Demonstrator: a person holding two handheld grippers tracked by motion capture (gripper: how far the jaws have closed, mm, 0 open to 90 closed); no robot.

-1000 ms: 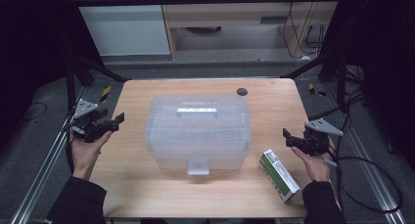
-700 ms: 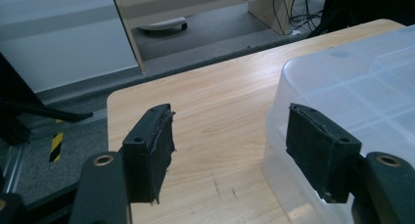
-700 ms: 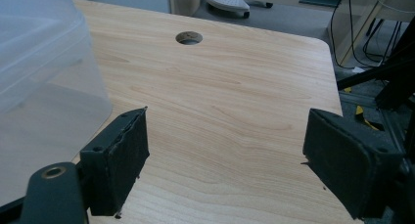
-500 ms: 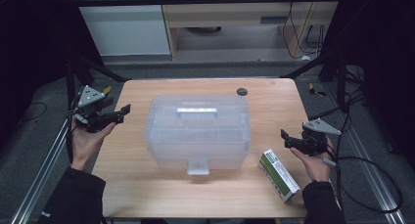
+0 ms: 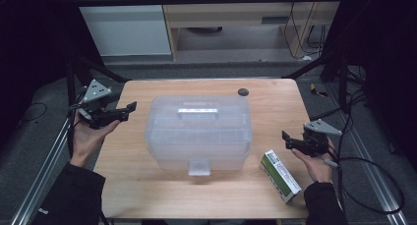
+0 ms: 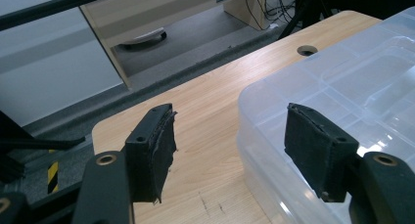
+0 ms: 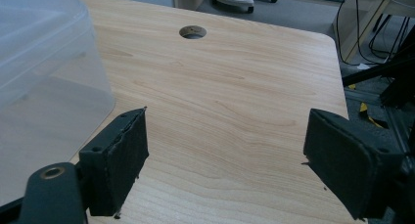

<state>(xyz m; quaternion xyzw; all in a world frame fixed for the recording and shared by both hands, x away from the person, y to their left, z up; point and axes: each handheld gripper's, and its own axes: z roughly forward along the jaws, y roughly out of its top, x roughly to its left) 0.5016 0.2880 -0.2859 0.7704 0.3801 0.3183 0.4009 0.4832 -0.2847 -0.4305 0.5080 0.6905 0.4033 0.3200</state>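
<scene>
Both hands were up off the table (image 5: 162, 185), palms up, one on each side of the bin (image 5: 199, 131); the left hand (image 5: 87, 131) held the left gripper (image 5: 130, 107) raised near the table's left edge, pointing right toward the bin's far left corner; its jaws were spread wide with nothing between them, and in the left gripper view (image 6: 230, 150) the right pad sat in front of the bin's corner (image 6: 342, 87) while the left pad was over bare wood; couldn't tell if it touched the plastic; the right hand (image 5: 314, 161) held the right gripper (image 5: 286, 139) low by the right edge, pointing left at the bin's right side, a gap between them; its jaws were wide apart too, empty, in the right gripper view (image 7: 225, 155) just wood between the pads and the bin's wall (image 7: 44, 53) off to the left; the bin sat mid-table, lid on, latch facing the person; a green box (image 5: 280, 175) lay flat on the table just in front of the right gripper, near the bin's front right corner.
</scene>
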